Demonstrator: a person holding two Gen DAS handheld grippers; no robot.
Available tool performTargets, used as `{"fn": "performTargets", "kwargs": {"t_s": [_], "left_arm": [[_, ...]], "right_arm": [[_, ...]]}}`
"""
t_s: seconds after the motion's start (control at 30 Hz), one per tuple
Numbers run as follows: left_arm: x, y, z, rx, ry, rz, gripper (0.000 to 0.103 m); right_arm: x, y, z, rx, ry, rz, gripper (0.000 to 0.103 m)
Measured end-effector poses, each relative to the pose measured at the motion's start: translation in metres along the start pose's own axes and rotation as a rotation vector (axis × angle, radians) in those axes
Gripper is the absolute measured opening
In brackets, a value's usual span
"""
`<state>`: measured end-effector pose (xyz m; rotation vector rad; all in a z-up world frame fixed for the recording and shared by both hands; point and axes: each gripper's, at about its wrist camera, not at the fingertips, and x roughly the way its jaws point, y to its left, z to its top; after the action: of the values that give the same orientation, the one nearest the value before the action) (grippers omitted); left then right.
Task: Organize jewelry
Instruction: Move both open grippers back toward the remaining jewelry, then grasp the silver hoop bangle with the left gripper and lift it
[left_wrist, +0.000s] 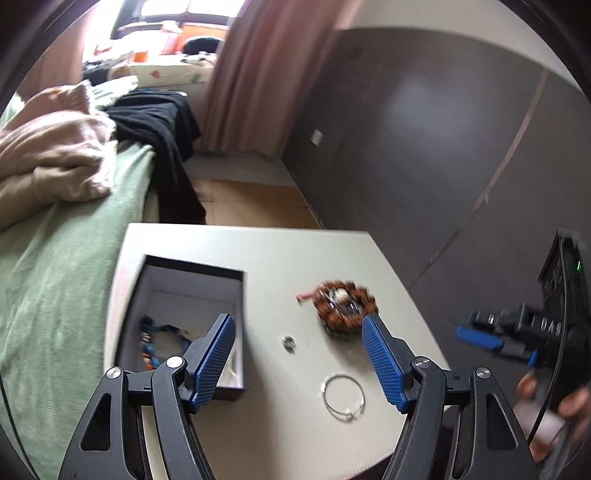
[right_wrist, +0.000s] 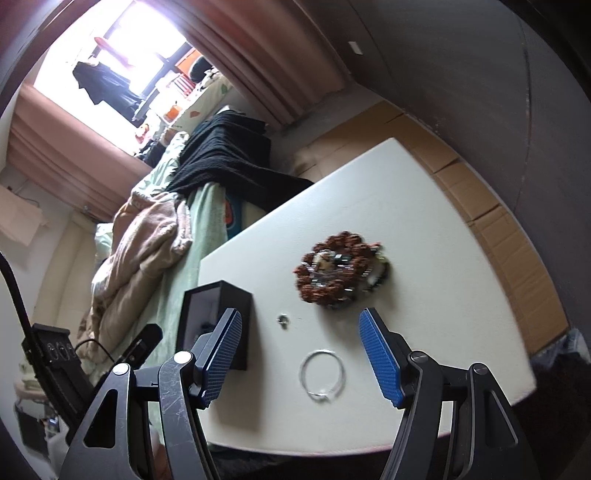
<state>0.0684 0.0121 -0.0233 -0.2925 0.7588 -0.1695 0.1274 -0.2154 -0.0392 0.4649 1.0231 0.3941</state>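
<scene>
A black open box (left_wrist: 236, 295) with a pale lining stands on the left of a white table (left_wrist: 258, 251); a blue beaded bracelet (left_wrist: 162, 341) lies inside. A brown beaded bracelet pile (left_wrist: 345, 304) lies mid-table, also in the right wrist view (right_wrist: 338, 271). A small silver ring (left_wrist: 288, 342) (right_wrist: 283, 319) and a thin silver bangle (left_wrist: 343, 397) (right_wrist: 323, 374) lie nearer. My left gripper (left_wrist: 299, 328) is open and empty above the ring. My right gripper (right_wrist: 301, 325) is open and empty above the bangle; it also shows in the left wrist view (left_wrist: 495, 343).
A bed with a green cover (left_wrist: 62, 280), a pink blanket (left_wrist: 55, 155) and black clothing (left_wrist: 162, 125) borders the table's left side. Cardboard (right_wrist: 480, 199) lies on the floor beyond the table. A dark wall (left_wrist: 424, 129) stands to the right. The box also shows in the right wrist view (right_wrist: 221, 291).
</scene>
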Motion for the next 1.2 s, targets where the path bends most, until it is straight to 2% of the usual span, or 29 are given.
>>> {"fn": "performTargets", "kwargs": {"t_s": [0.13, 0.37, 0.43, 0.57, 0.67, 0.73, 0.8, 1.03, 1.2], "left_arm": [[0.013, -0.019, -0.012, 0.074, 0.047, 0.01, 0.072], [0.037, -0.043, -0.034, 0.16, 0.125, 0.036, 0.073], [0.049, -0.048, -0.041, 0.181, 0.17, 0.045, 0.073], [0.072, -0.056, -0.055, 0.216, 0.251, 0.055, 0.073], [0.084, -0.057, -0.063, 0.222, 0.297, 0.07, 0.074], [0.091, -0.06, -0.068, 0.231, 0.321, 0.076, 0.074], [0.095, -0.063, -0.073, 0.255, 0.33, 0.089, 0.074], [0.102, -0.073, -0.08, 0.304, 0.314, 0.15, 0.074], [0.104, -0.074, -0.081, 0.306, 0.303, 0.154, 0.073]], "right_arm": [[-0.014, -0.018, 0.001, -0.013, -0.005, -0.074, 0.067], [-0.028, -0.043, -0.002, -0.038, 0.005, -0.14, 0.068], [-0.031, -0.048, -0.003, -0.038, 0.006, -0.161, 0.078], [-0.035, -0.055, -0.004, -0.044, 0.009, -0.174, 0.08], [-0.029, -0.061, -0.005, -0.025, 0.06, -0.133, 0.084], [-0.024, -0.065, -0.006, -0.002, 0.088, -0.136, 0.084], [-0.022, -0.066, -0.007, -0.008, 0.1, -0.16, 0.084], [-0.027, -0.064, -0.008, -0.041, 0.11, -0.153, 0.084], [-0.028, -0.07, -0.007, -0.021, 0.111, -0.152, 0.084]]}}
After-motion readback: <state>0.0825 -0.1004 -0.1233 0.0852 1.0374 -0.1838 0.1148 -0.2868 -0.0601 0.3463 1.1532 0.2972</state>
